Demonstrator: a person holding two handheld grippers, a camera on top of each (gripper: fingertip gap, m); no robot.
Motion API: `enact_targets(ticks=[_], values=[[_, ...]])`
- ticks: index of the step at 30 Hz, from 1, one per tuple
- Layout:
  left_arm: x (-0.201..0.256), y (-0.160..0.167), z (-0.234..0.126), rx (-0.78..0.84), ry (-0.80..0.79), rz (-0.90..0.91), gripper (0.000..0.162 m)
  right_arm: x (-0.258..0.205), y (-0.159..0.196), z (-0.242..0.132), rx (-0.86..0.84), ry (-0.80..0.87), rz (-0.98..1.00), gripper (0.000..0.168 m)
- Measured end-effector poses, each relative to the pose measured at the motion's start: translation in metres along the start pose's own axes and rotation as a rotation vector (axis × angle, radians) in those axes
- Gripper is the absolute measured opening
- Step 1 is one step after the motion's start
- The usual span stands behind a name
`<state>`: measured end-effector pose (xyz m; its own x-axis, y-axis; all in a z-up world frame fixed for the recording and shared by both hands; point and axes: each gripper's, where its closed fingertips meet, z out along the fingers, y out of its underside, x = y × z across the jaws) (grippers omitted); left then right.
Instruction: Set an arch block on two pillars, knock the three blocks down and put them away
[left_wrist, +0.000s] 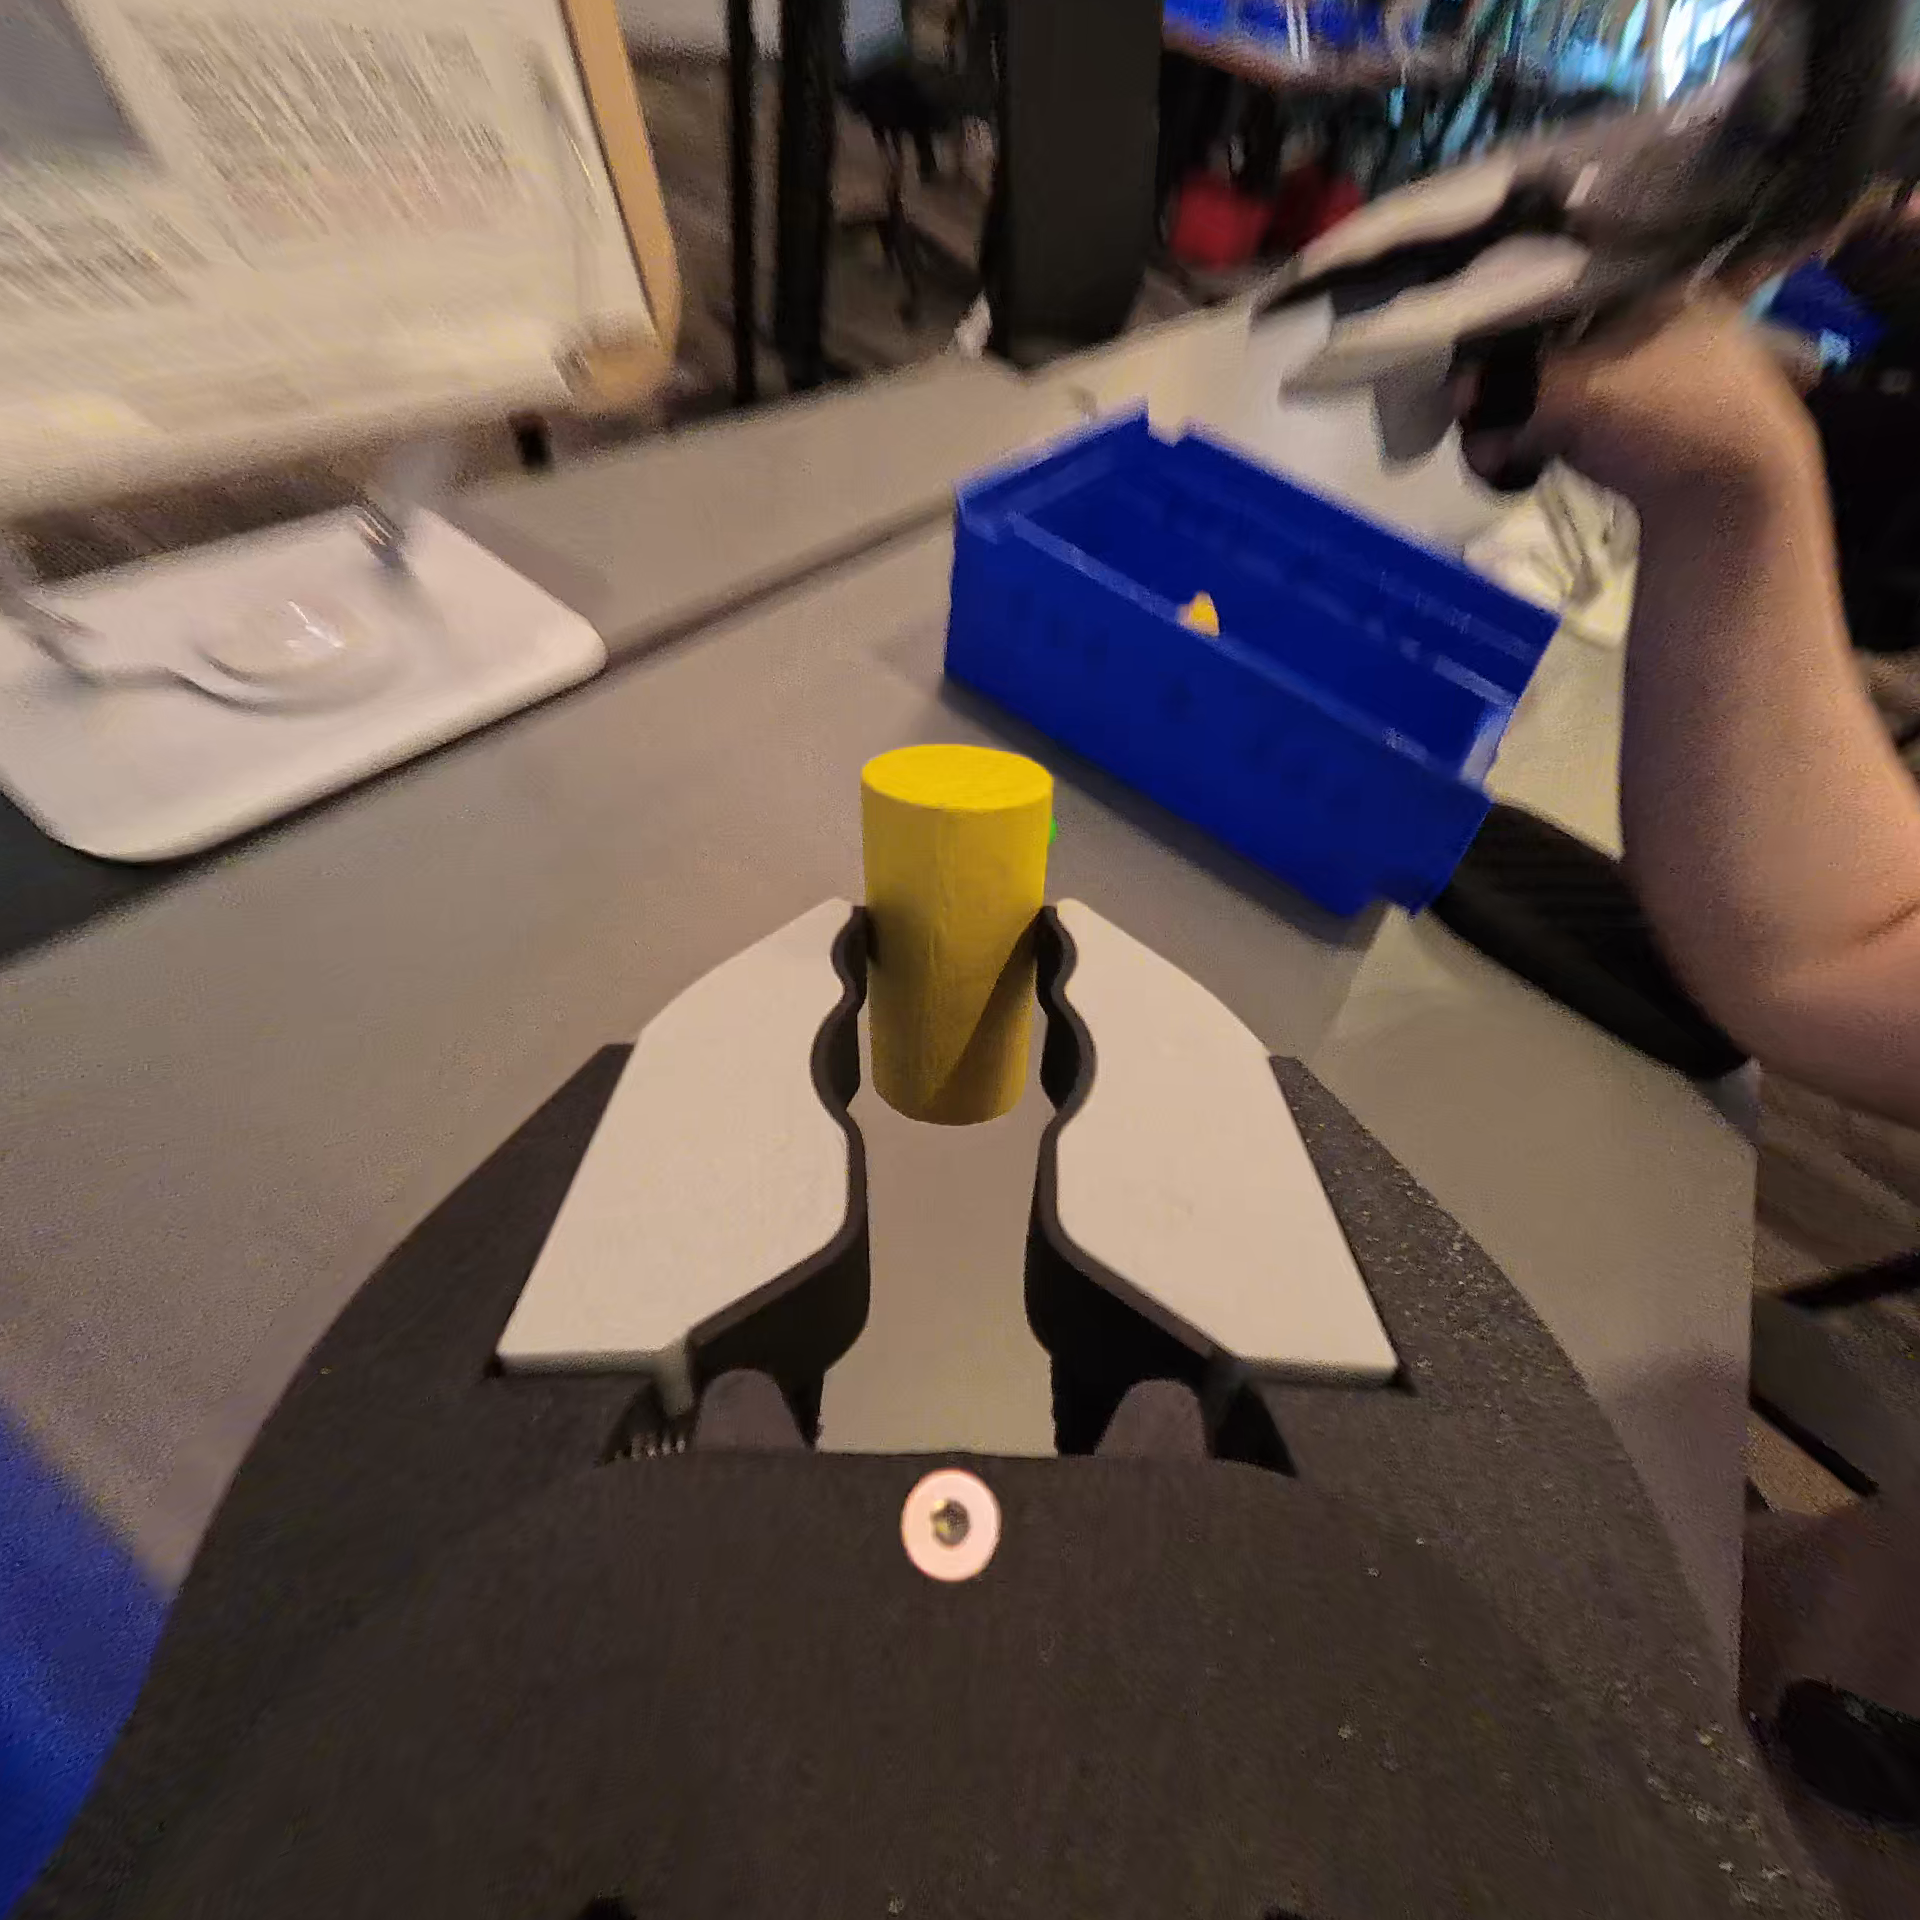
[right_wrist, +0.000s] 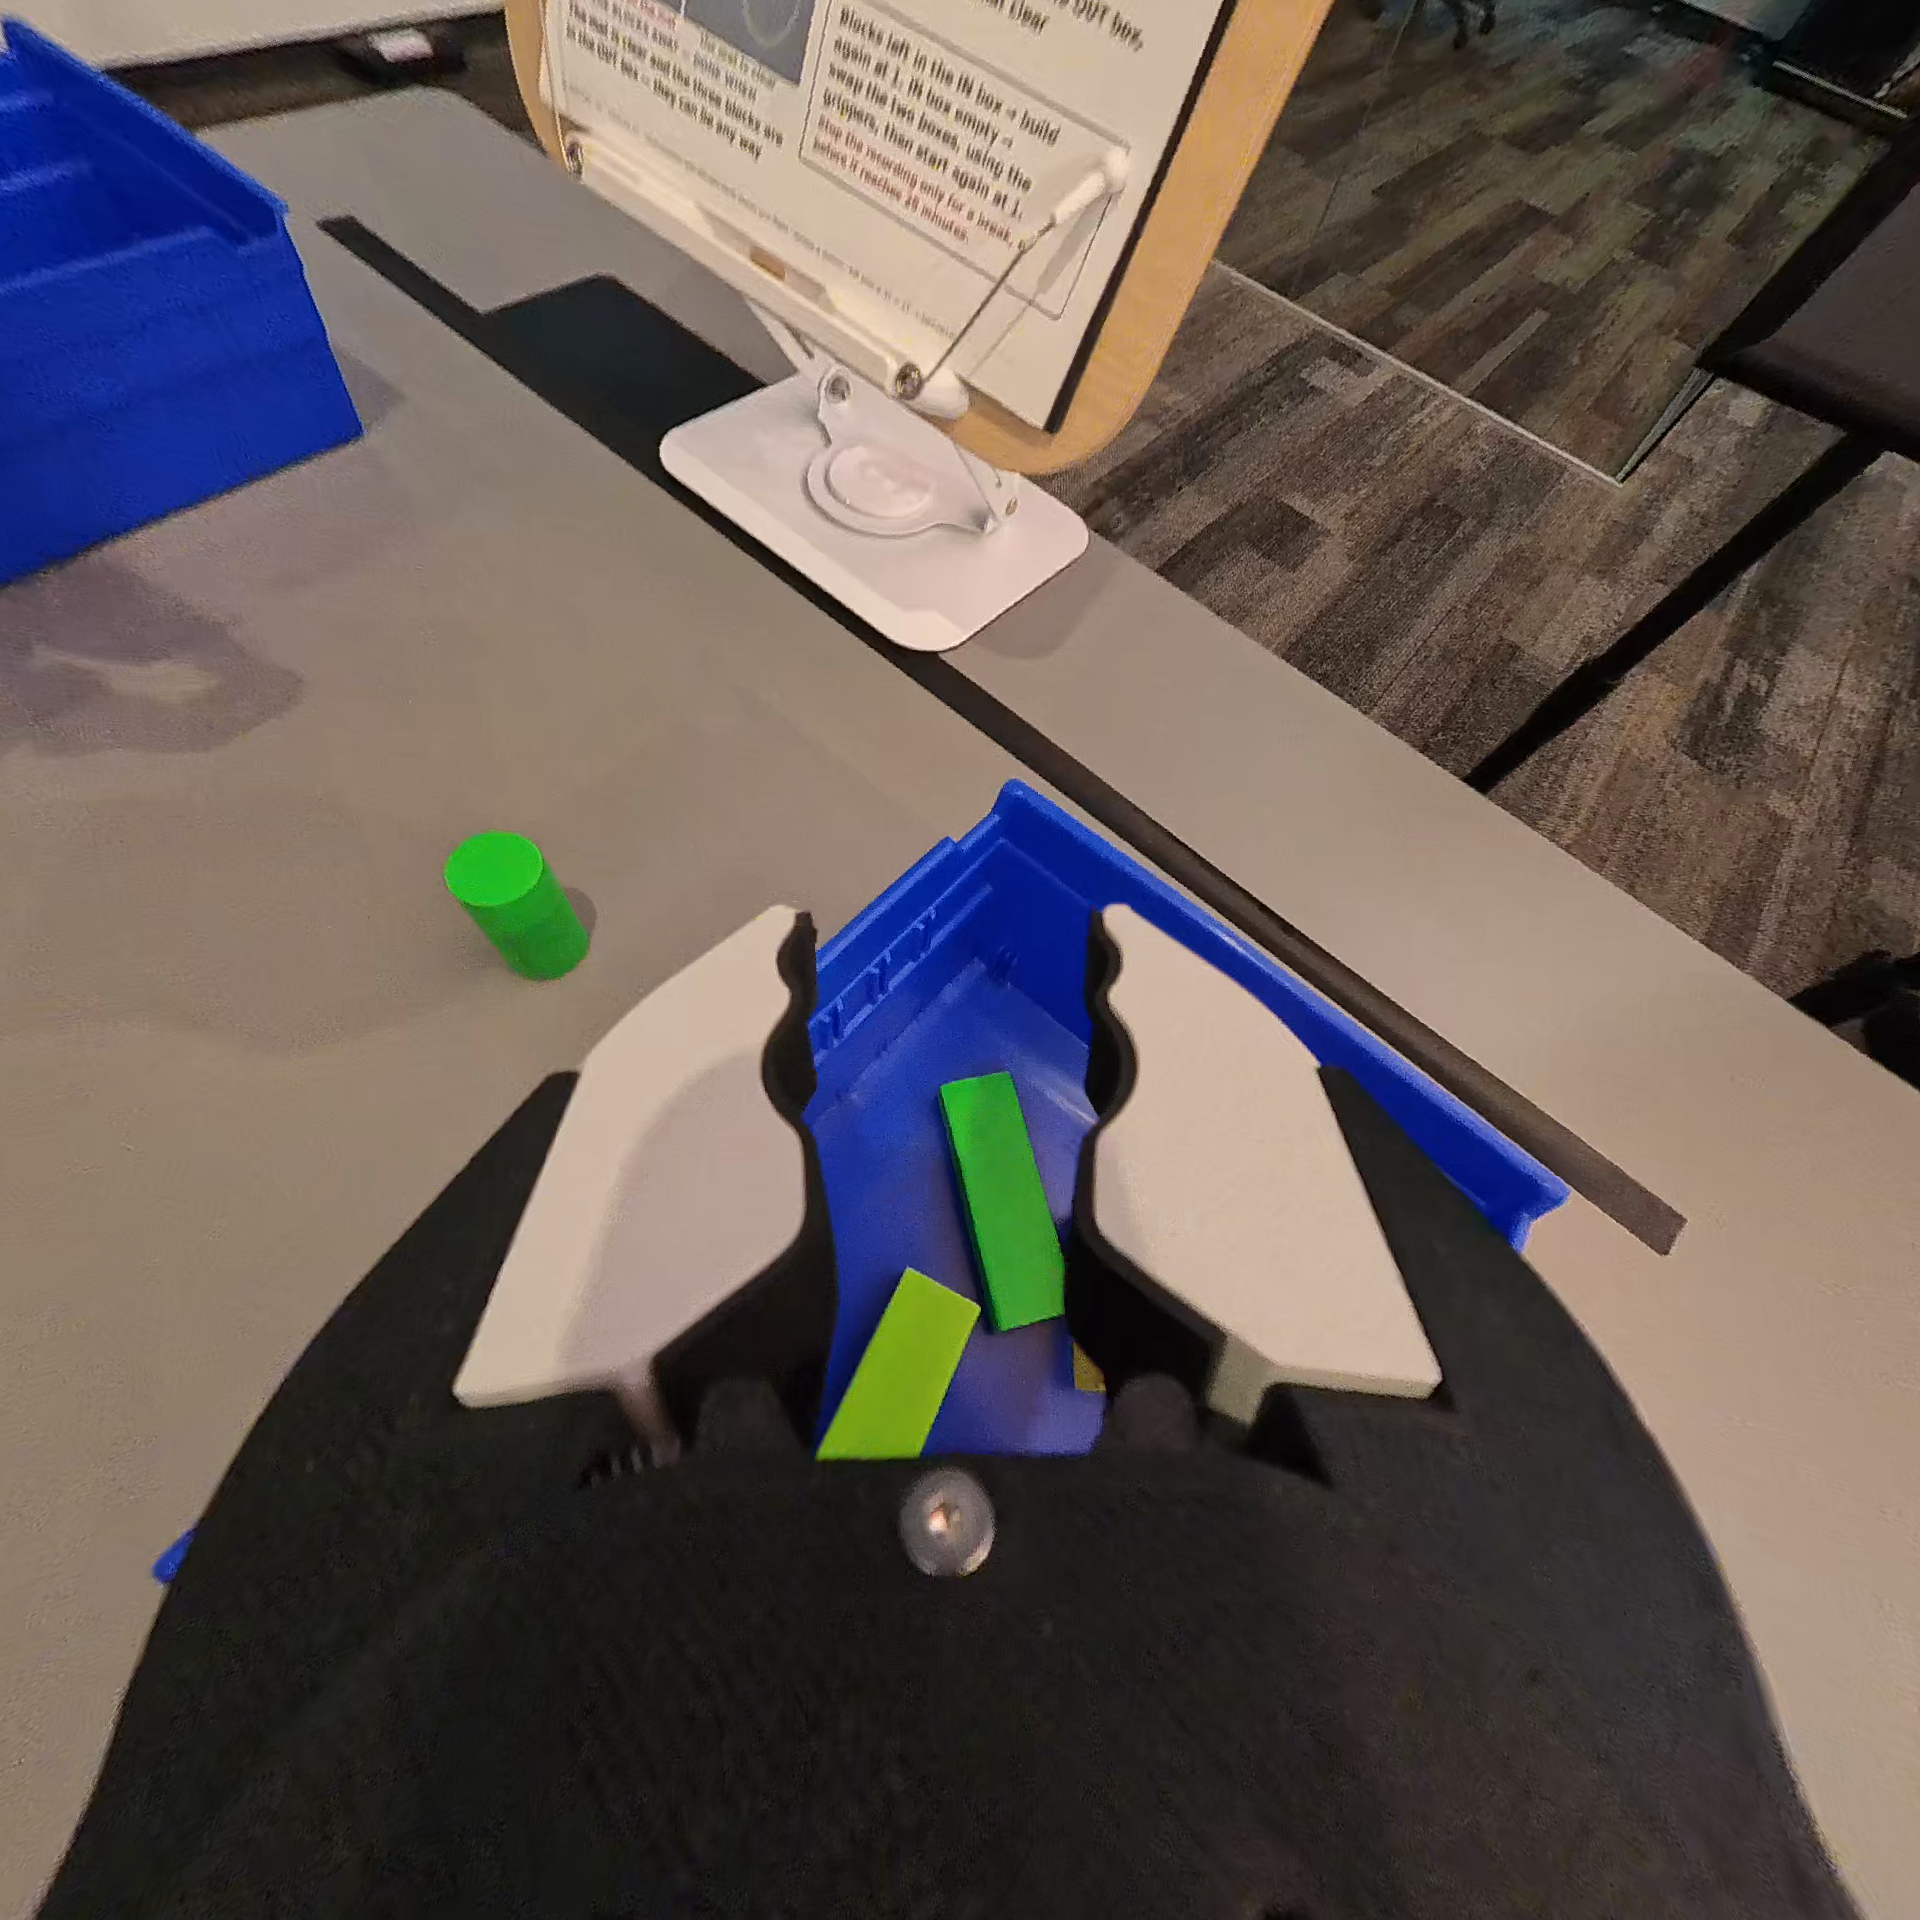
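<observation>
A grey table (right_wrist: 623, 644) carries everything. A green cylinder (right_wrist: 516, 906) stands on it left of the right jaws, a blue bin (right_wrist: 1299, 1023) directly beneath them, and a white stand base (right_wrist: 914, 561) beyond. A second blue bin (right_wrist: 135, 353) sits far left.

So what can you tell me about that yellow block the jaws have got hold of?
The yellow cylinder is a short round block, painted plain yellow, and looks like wood with faint grain. It stands upright, its flat round top facing up. The left gripper is shut on it: the dark inner edges of both jaws press its sides about midway up. Its lower end seems to hang clear of the grey table. A blue bin sits beyond it.
</observation>
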<state>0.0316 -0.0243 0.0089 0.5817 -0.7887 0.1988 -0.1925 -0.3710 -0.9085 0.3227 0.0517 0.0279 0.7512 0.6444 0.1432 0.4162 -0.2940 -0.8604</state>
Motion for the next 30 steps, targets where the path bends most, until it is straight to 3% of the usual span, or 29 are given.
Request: enact_targets(ticks=[4, 10, 20, 30], values=[[-0.005, 0.037, 0.06, -0.079, 0.027, 0.002, 0.031, 0.0, 0.005, 0.002, -0.036, 0.027, -0.048, 0.051], [-0.015, 0.057, 0.1, -0.171, 0.046, 0.051, 0.031, 0.002, -0.005, 0.0, 0.025, 0.022, -0.035, 0.051], [-0.017, 0.078, 0.122, -0.184, 0.152, 0.071, 0.031, 0.009, 0.002, -0.001, 0.012, 0.017, -0.014, 0.051], [-0.017, 0.096, 0.127, -0.239, 0.148, 0.136, 0.031, -0.029, -0.006, 0.015, -0.01, -0.077, -0.086, 0.051]])
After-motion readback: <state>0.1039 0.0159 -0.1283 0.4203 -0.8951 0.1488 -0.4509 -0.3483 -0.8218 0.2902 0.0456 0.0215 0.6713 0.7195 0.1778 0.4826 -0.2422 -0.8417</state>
